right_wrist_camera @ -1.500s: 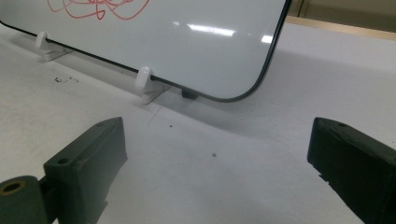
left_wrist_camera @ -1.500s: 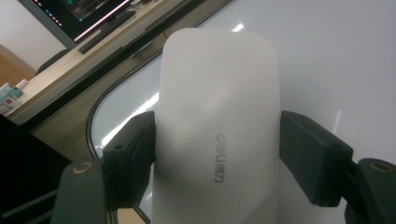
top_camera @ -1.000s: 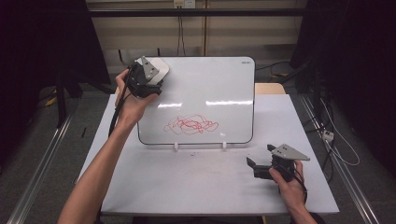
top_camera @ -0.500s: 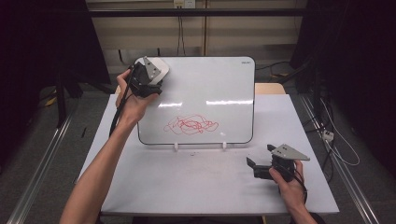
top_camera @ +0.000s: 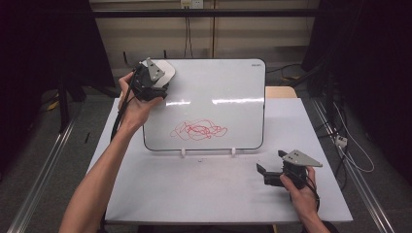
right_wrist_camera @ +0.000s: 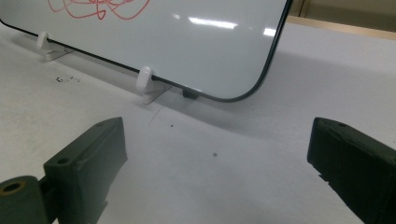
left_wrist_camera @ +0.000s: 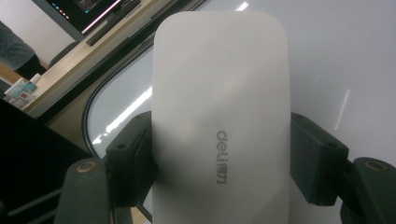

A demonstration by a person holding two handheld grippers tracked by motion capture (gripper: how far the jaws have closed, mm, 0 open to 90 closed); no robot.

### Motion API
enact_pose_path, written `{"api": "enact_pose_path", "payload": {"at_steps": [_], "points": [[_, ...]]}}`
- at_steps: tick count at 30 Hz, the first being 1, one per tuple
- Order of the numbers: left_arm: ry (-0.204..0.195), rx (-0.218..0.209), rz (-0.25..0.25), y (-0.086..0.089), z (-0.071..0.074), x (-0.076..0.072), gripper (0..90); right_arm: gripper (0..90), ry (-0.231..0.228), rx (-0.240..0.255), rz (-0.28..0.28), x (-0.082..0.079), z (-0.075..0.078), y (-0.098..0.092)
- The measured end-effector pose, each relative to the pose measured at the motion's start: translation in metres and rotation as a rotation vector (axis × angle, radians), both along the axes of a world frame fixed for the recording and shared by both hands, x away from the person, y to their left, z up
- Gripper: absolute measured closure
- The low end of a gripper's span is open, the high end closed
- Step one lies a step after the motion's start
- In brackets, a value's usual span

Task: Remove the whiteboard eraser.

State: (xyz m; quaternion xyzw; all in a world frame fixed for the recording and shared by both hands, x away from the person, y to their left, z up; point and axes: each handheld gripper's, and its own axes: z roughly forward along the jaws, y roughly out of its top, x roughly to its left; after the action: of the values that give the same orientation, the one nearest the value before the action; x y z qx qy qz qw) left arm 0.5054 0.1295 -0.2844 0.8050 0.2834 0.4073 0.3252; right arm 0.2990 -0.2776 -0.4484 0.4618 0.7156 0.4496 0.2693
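At the upper left corner of the whiteboard (top_camera: 214,104), my left gripper (top_camera: 151,83) is clamped on a white eraser (top_camera: 165,72). Seen from the left gripper view, the eraser (left_wrist_camera: 219,116) is a smooth, rounded white block with grey lettering on its face, and my two black jaws press against its long sides – one on each side, closed as far as the eraser's width allows. Those jaws have just been closing, with the eraser between them. The eraser lies against the board's glossy surface near its rounded corner, and my left forearm reaches up to it from the bottom of the high view.

The whiteboard stands tilted back on two small white feet (right_wrist_camera: 144,79) at the far middle of the white table (top_camera: 194,194). A tangle of red scribble (top_camera: 198,129) sits low on the board, well apart from the eraser, below it and to its right.

My right gripper (top_camera: 272,171) rests low over the table's near right part – well apart from the board's lower right corner. From the right gripper view, its two black jaws stand wide apart with nothing between them, only bare tabletop, and they look toward the board's bottom edge (right_wrist_camera: 187,88) and one of its feet.
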Motion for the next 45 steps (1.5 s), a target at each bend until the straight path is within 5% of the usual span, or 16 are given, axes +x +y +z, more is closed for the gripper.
{"api": "enact_pose_path", "payload": {"at_steps": [7,17,29,45], "points": [[0.033,-0.102,-0.018,0.011,0.004,0.0,31.0,4.6,-0.001,0.001,0.0,0.0,0.0,0.0],[0.017,-0.137,-0.038,0.02,0.015,-0.013,31.0,4.7,0.0,0.0,0.0,-0.001,0.001,0.001],[0.039,-0.224,-0.03,0.029,0.005,-0.024,30.9,4.7,-0.001,0.003,-0.002,-0.001,0.001,0.001],[0.039,-0.274,-0.052,0.034,-0.012,-0.047,30.8,4.8,-0.002,-0.001,-0.003,-0.001,0.001,0.002]]}}
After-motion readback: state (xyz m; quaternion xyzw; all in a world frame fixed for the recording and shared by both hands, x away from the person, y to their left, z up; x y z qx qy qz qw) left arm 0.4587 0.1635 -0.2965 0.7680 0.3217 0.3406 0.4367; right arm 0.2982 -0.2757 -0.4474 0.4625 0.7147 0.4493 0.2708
